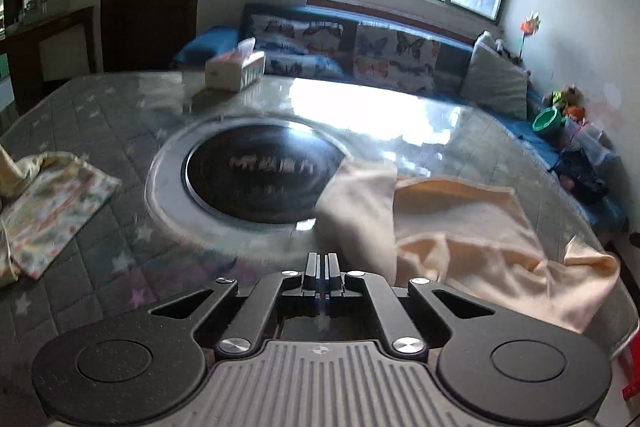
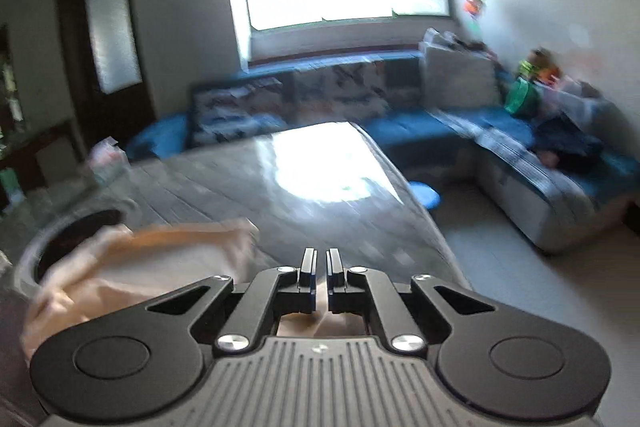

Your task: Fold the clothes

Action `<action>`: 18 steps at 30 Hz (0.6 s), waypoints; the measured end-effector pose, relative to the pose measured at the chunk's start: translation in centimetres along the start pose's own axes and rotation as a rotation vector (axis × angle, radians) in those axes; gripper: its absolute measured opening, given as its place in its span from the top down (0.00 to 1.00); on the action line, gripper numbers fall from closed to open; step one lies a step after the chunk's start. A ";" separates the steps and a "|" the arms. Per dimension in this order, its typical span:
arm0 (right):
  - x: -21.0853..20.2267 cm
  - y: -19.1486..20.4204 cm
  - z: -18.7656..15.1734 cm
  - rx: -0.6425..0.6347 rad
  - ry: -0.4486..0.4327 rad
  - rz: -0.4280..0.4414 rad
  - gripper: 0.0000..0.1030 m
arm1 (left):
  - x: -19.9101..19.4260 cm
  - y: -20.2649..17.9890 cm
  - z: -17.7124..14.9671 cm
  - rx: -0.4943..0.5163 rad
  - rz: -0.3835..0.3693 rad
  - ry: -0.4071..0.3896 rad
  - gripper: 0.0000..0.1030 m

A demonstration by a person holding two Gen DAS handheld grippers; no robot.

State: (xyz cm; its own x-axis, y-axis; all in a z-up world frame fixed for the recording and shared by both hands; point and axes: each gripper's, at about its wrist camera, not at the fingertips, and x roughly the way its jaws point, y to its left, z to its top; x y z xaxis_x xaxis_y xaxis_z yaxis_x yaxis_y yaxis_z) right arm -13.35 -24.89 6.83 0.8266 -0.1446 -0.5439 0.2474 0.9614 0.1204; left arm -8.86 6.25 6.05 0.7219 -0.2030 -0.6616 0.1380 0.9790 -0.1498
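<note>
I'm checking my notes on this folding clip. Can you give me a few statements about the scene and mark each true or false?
1. A cream garment lies crumpled on the table. True.
2. The left gripper is wide open. False: its jaws are closed, with nothing visibly between them.
3. A tissue box stands at the table's far side. True.
4. The patterned cloth lies on the sofa. False: it lies on the table, at the left.
5. The table's dark round inset is fully covered. False: the garment overlaps only its edge.
</note>
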 end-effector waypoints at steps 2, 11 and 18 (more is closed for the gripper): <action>0.3 -1.1 -0.8 0.035 0.035 -0.027 0.92 | 0.6 -0.2 0.0 0.004 0.000 0.022 0.97; 1.6 0.6 0.1 -0.019 0.038 0.026 0.82 | 4.4 -5.4 2.8 0.148 -0.019 -0.005 0.53; 4.5 4.0 1.0 -0.058 0.065 0.130 0.73 | 10.9 -8.7 4.9 0.258 -0.001 0.012 0.53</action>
State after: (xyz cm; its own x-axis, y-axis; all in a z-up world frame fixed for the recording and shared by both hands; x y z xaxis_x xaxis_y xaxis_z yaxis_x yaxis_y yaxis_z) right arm -8.16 -21.96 5.65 0.8147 -0.0047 -0.5799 0.1097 0.9832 0.1460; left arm 1.16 -4.42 3.77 0.7136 -0.2022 -0.6708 0.3080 0.9505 0.0411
